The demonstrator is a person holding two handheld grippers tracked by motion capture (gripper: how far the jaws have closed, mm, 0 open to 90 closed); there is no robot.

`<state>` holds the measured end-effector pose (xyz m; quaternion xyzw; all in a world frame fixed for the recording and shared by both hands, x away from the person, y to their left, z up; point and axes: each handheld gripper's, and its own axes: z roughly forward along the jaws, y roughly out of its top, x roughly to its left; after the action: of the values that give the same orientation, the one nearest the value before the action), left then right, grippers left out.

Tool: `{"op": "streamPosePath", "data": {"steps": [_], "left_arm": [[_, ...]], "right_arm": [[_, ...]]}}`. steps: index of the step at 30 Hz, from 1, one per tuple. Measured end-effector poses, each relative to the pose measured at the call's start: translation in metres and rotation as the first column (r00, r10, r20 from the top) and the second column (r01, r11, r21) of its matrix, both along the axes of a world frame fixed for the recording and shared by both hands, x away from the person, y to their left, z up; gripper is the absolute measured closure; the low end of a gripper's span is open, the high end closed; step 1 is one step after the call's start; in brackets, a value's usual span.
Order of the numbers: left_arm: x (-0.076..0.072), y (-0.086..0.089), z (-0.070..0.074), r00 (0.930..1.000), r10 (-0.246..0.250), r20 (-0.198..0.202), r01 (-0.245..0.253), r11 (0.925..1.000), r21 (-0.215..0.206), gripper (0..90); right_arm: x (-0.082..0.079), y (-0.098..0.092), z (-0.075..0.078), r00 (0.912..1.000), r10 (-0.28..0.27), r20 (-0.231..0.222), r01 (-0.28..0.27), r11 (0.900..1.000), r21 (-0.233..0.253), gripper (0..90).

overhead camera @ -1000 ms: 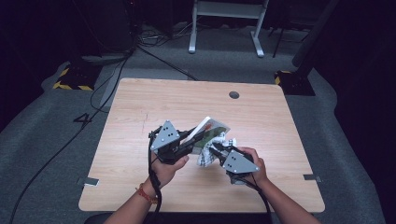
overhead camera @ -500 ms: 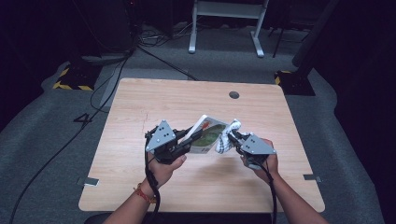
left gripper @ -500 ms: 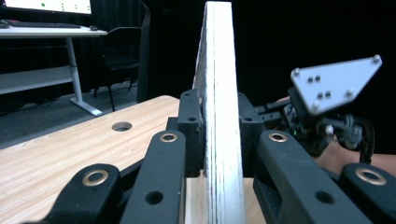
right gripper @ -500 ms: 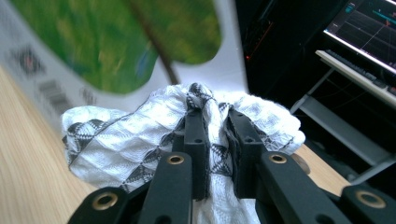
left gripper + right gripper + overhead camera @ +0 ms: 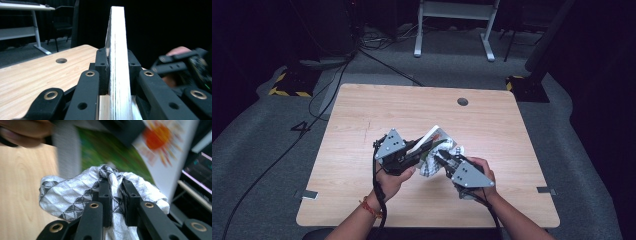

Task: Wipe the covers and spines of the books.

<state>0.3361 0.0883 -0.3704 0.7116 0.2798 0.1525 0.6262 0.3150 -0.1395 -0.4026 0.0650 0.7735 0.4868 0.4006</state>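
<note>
Stiff, light picture board clamped edge-on in left gripper jaws; soft patterned cloth bunched, pinched in right gripper jaws, likely slip-prone; best gripped by folds.

Both forearms are bare, no sleeves, and there's a red-orange band on the left wrist. The left gripper and the right gripper are black tools, each topped with a grey three-cornered plate dotted with small dark holes, and a black cable trails from the left one back along the forearm. Up close, the left gripper view shows chunky matte-black link arms with brass-ringed pivots and small round screw holes, and the right gripper view shows the same black jaws with brass rings.
</note>
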Motion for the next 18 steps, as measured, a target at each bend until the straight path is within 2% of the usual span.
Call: {"op": "streamPosePath", "data": {"steps": [4, 8, 12, 18], "left_arm": [[-0.001, -0.005, 0.000, 0.9999, -0.016, -0.006, 0.016, 0.9997, 0.020, 78.0], [0.000, -0.006, -0.001, 0.9994, -0.025, -0.022, 0.026, 0.9991, 0.035, 77.9], [0.001, -0.005, -0.001, 0.9990, -0.033, -0.030, 0.034, 0.9991, 0.027, 77.2], [-0.001, 0.001, 0.004, 0.9991, -0.039, -0.018, 0.040, 0.9992, 0.007, 76.3]], "right_arm": [[-0.015, 0.013, 0.001, 0.9979, 0.054, 0.036, -0.054, 0.999, -0.007, 79.6], [-0.021, 0.019, -0.002, 0.9951, 0.080, 0.059, -0.077, 0.996, -0.047, 79.7], [-0.020, 0.022, -0.013, 0.9955, 0.086, 0.041, -0.081, 0.992, -0.098, 79.8], [-0.009, 0.020, -0.032, 0.9984, 0.056, 0.009, -0.054, 0.982, -0.181, 79.9]]}}
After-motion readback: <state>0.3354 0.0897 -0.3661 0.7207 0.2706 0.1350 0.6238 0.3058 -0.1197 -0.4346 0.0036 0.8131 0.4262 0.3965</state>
